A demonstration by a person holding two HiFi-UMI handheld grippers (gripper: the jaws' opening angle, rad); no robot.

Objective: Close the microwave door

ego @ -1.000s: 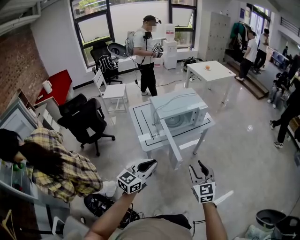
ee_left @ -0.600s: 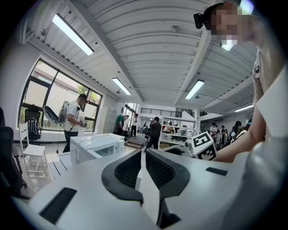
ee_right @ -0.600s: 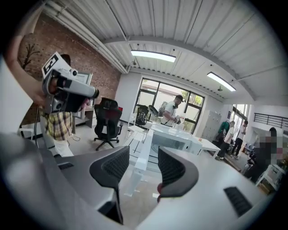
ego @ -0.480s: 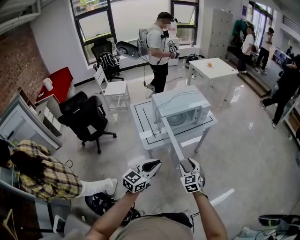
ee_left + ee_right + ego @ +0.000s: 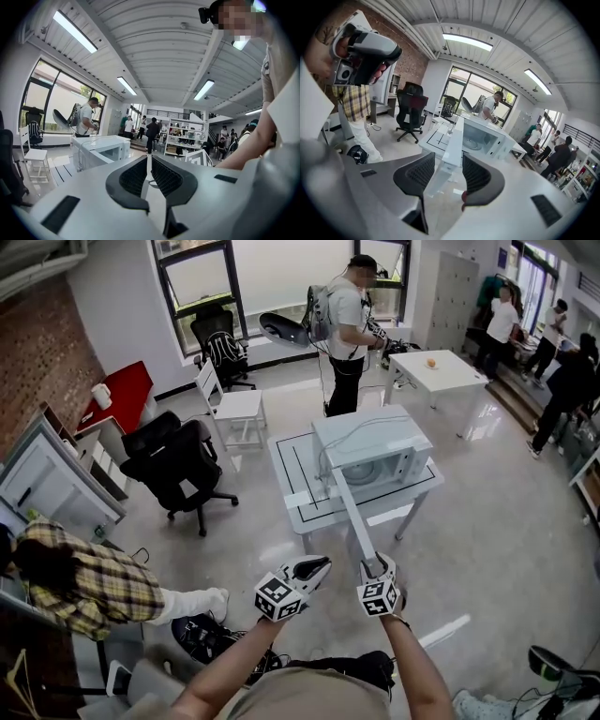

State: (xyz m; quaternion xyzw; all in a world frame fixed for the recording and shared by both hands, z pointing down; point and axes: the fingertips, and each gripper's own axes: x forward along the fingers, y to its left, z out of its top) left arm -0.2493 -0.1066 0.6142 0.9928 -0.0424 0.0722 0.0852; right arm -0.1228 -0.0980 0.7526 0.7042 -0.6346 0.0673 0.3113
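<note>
The white microwave (image 5: pixel 375 448) stands on a white table (image 5: pixel 300 498), and its door (image 5: pixel 352 517) hangs wide open, swung out toward me. My right gripper (image 5: pixel 378 565) sits at the door's free end. In the right gripper view the door's edge (image 5: pixel 452 140) shows in the gap of the right gripper (image 5: pixel 447 161). Its jaws have just been opening, and the pads do not press on the door. My left gripper (image 5: pixel 319 565) hovers just left of the door end, shut and empty. The left gripper (image 5: pixel 149 157) sees the microwave (image 5: pixel 101 150) off to its left.
A black office chair (image 5: pixel 183 465) and a white chair (image 5: pixel 234 409) stand left of the table. A person in a plaid shirt (image 5: pixel 84 582) crouches at the left by cabinets (image 5: pixel 47 484). Another person (image 5: pixel 349 324) stands behind the table. A second white table (image 5: pixel 450 371) is at the back right.
My right gripper has dropped and shifted left to the door's free end. The left gripper has sunk a little. The microwave and table now look closer.
</note>
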